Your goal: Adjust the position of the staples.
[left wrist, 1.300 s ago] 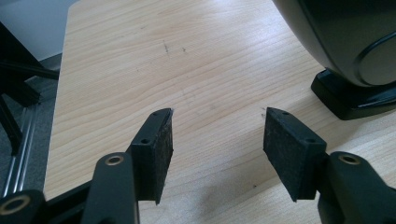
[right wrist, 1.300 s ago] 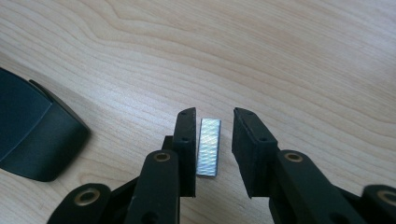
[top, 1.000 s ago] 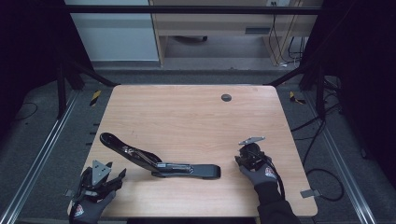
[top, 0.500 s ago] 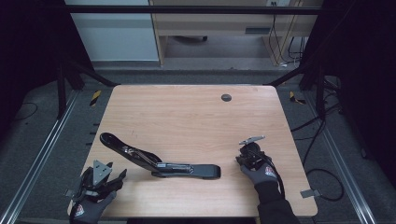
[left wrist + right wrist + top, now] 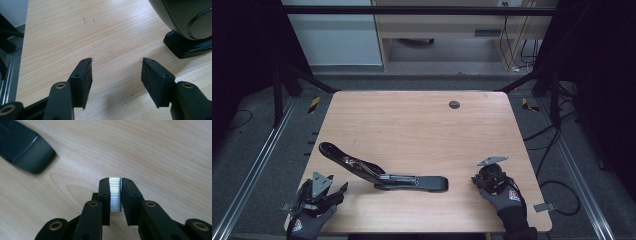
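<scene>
Pinching a small strip of staples [image 5: 115,194], the right gripper [image 5: 115,185] has it clamped between its pads, the shiny ribbed block standing on edge. Those jaws have just been closing, and the strip sits squarely between them, a little above the wooden table [image 5: 412,125] near its right front corner. I'd call that strip light but brittle: glued staples snap apart if squeezed across the row or bent, and the metal is slick, so the flat sides are the place to hold it, as it is held now.

Just off to the left lies the open stapler [image 5: 384,172], black, its lid swung up and back toward the left, its base flat on the wood. From the right gripper view its dark end [image 5: 25,150] shows near the upper left. It looks stiff and fairly heavy, likely to stay put; the base is the sensible spot to steady it.

Over at the left front corner, the left gripper [image 5: 116,71] hangs released, pads well apart with bare wood between them, the stapler's lid just ahead.
</scene>
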